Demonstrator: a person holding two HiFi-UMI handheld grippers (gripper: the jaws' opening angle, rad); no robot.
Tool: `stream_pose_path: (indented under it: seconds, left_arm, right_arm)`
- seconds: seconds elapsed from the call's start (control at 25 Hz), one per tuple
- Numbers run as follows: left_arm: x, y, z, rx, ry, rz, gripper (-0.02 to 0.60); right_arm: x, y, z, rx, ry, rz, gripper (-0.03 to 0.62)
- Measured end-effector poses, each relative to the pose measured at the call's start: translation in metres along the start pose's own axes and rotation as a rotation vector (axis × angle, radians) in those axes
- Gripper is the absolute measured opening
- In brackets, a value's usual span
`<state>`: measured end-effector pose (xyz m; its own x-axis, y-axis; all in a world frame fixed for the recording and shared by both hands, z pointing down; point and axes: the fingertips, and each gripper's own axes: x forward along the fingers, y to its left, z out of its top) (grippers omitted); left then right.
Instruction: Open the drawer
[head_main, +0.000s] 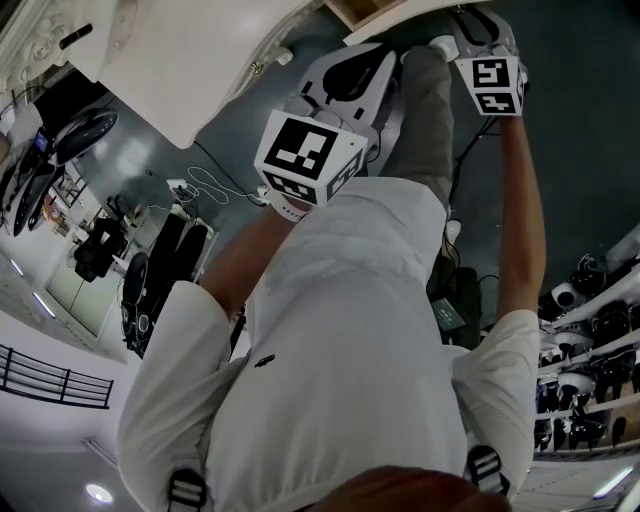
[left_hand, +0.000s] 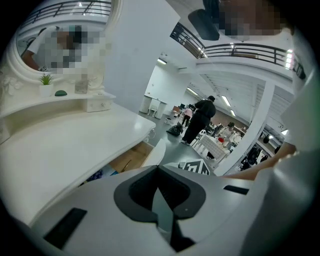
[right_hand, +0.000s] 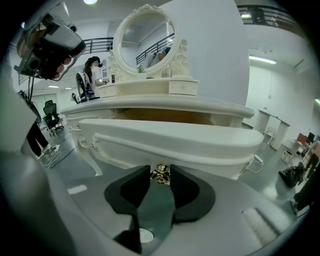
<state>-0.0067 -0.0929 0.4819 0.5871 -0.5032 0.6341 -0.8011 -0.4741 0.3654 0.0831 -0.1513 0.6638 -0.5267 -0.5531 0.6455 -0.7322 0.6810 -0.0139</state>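
The white dressing table's drawer (right_hand: 170, 142) stands pulled out, its wooden inside (right_hand: 165, 116) showing under the tabletop (right_hand: 165, 102). In the right gripper view the brass drawer knob (right_hand: 160, 174) sits between the dark pads of my right gripper (right_hand: 160, 176), which is shut on it. The head view has the right gripper (head_main: 472, 18) at the top edge, against the drawer front (head_main: 395, 27). My left gripper (left_hand: 158, 168) is shut with nothing in it. It hangs beside the open drawer (left_hand: 152, 155), clear of it, seen as the left gripper (head_main: 372, 62) in the head view.
An oval mirror (right_hand: 145, 37) and a small drawer box (right_hand: 182, 86) stand on the tabletop. White cables (head_main: 212, 185) lie on the grey floor left of me. Shelves of equipment (head_main: 590, 340) are at my right. People (left_hand: 200, 120) stand far off in the hall.
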Motion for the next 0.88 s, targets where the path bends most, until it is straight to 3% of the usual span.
stream_pose_path:
  seconds: [0.88]
  left_arm:
    - [-0.001, -0.003, -0.004, 0.064, 0.026, -0.072, 0.009]
  right_arm:
    - [-0.045, 0.007, -0.045, 0.045, 0.065, -0.034, 0.135]
